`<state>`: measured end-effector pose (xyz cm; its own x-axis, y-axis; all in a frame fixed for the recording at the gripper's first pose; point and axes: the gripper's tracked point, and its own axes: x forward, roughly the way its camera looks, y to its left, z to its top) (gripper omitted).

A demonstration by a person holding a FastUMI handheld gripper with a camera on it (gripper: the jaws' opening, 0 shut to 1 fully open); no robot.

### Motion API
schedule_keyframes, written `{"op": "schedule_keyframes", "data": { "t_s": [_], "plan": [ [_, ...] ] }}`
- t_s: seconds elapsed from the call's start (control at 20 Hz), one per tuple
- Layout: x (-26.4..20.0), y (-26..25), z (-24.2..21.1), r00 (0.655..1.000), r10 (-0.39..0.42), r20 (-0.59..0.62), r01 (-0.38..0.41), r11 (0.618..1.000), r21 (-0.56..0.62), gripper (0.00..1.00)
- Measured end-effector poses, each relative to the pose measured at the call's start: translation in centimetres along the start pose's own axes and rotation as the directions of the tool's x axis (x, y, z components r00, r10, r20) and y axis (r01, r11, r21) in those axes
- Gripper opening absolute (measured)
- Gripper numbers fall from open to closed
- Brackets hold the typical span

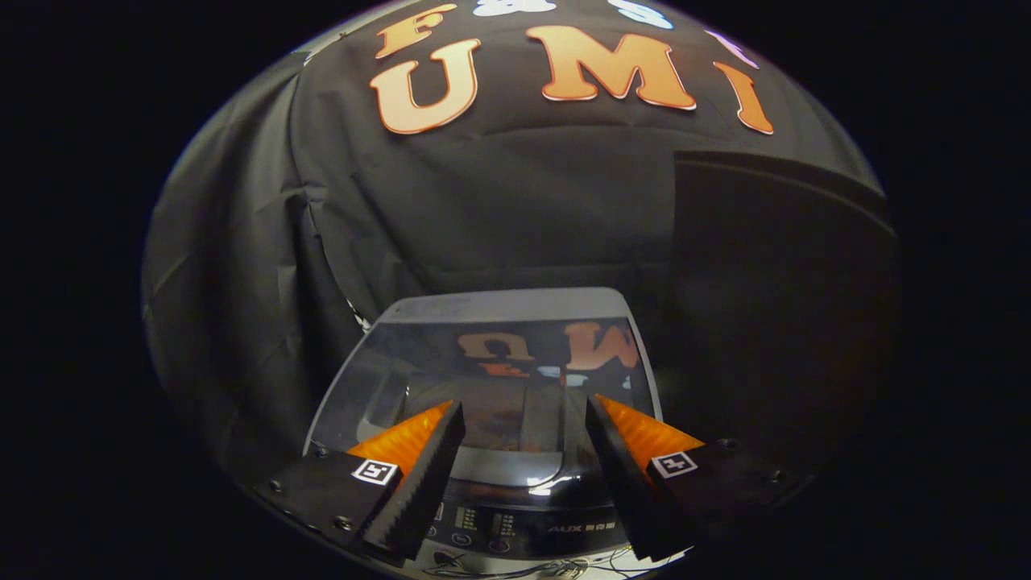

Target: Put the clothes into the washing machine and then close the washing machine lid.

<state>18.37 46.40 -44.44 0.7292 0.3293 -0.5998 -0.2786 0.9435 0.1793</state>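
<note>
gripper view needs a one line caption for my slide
Open gripper hovers empty above the washing machine, whose glass lid lies closed, reflecting the booth wall.

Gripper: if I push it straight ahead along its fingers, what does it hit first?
Probably the washer lid, which lies shut just ahead of the open gripper with nothing between the fingers. Depth is unclear; a higher line would reach the booth wall.

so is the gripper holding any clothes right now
No, the gripper is open with nothing between its fingers, hovering over the glass lid of the washing machine.
</note>
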Motion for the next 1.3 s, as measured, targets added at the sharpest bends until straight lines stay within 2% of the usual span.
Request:
{"op": "schedule_keyframes", "data": {
  "t_s": [0.25,0.45,0.55,0.7,0.85,1.05,1.3],
  "plan": [
    [-4.1,2.6,7.1,0.991,0.076,0.106,-0.069,0.995,-0.068,0.98],
    [-11.6,5.3,15.2,0.962,0.110,0.249,-0.096,0.993,-0.067,0.98],
    [-15.1,6.7,18.5,0.940,0.105,0.325,-0.090,0.994,-0.060,0.98],
    [-20.7,5.9,21.2,0.915,0.059,0.400,-0.049,0.998,-0.035,0.98],
    [-27.5,2.9,22.8,0.886,0.040,0.461,-0.035,0.999,-0.019,0.98],
    [-35.2,-6.4,21.9,0.858,-0.036,0.513,0.080,0.995,-0.064,0.98],
    [-45.3,-17.1,19.3,0.839,-0.056,0.541,0.124,0.988,-0.090,0.98]
  ]
}}
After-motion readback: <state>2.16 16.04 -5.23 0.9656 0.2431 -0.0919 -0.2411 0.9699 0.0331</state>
